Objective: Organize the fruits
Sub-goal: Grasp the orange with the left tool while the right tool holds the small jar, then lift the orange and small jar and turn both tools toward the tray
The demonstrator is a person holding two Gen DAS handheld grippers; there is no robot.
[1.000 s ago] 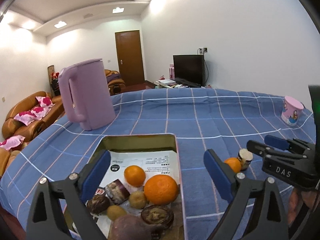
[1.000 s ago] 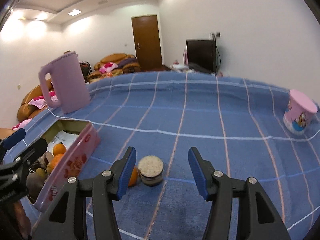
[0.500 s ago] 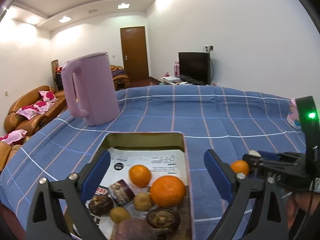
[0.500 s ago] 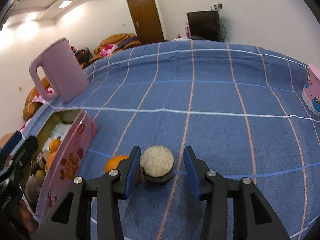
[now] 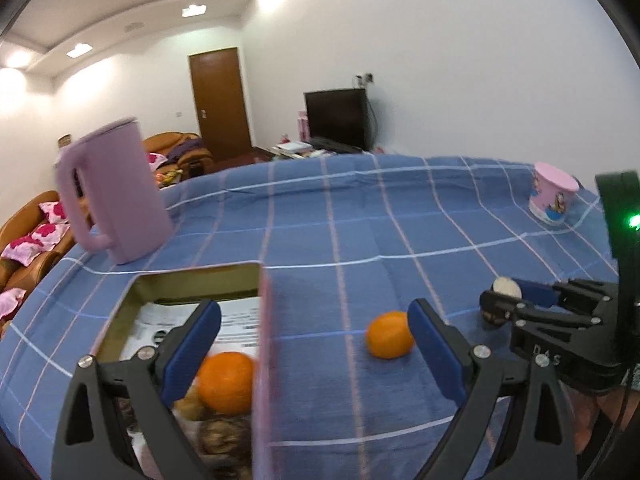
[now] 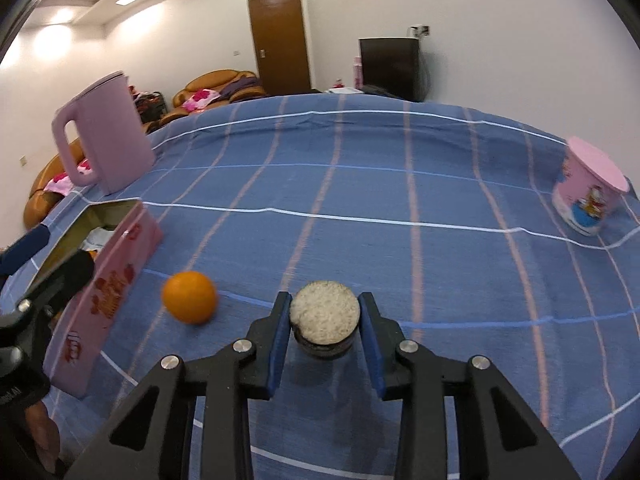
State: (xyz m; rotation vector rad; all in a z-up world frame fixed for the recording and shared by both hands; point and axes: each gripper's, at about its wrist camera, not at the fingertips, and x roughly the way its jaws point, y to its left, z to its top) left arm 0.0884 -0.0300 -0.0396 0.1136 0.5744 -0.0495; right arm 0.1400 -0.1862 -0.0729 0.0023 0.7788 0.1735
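Hanging wide open and angled down over the blue checked tablecloth [image 5: 400,216], the left gripper [image 5: 316,344] straddles the pink tin's [image 6: 108,292] wall, one finger above the big orange [image 5: 226,380] inside it. A small loose orange [image 6: 189,297] sits between both claws. On the right, tilted steeply down, the right gripper [image 6: 324,320] has just been closing and now pinches the halved dark fruit with pale flesh [image 6: 325,318] on the cloth.
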